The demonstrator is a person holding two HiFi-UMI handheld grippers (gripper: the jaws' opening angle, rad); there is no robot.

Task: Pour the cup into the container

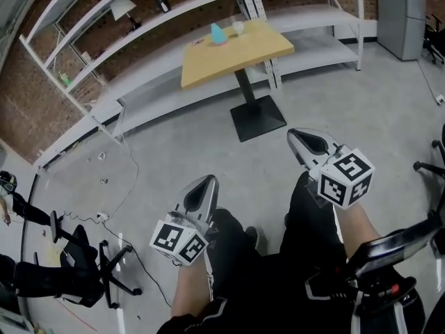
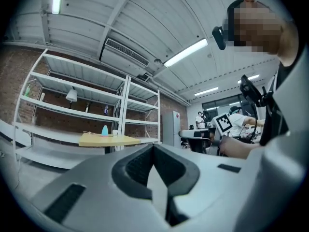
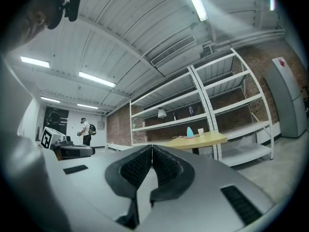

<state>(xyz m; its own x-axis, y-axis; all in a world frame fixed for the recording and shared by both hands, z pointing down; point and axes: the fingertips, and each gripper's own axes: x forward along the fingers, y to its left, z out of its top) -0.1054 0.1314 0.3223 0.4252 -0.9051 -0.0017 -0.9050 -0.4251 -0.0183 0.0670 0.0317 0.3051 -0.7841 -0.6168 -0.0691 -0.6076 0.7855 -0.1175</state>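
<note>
A small pale cup (image 1: pixel 238 27) and a light blue container (image 1: pixel 218 34) stand at the far side of a square wooden table (image 1: pixel 229 58) some way ahead. In the gripper views they are tiny: the blue container (image 2: pixel 105 130) (image 3: pixel 190 132) with the cup (image 2: pixel 115 132) (image 3: pixel 200 131) beside it. Low over the person's legs, my left gripper (image 1: pixel 203 187) is shut with nothing in it. My right gripper (image 1: pixel 303 140) is also shut and empty. Both are far from the table.
The table stands on a black pedestal base (image 1: pixel 258 118) on a grey floor. White metal shelving (image 1: pixel 139 19) runs along a brick wall behind it. A grey cabinet (image 1: pixel 401 12) stands far right. Black office chairs (image 1: pixel 80 266) and cables lie at the left.
</note>
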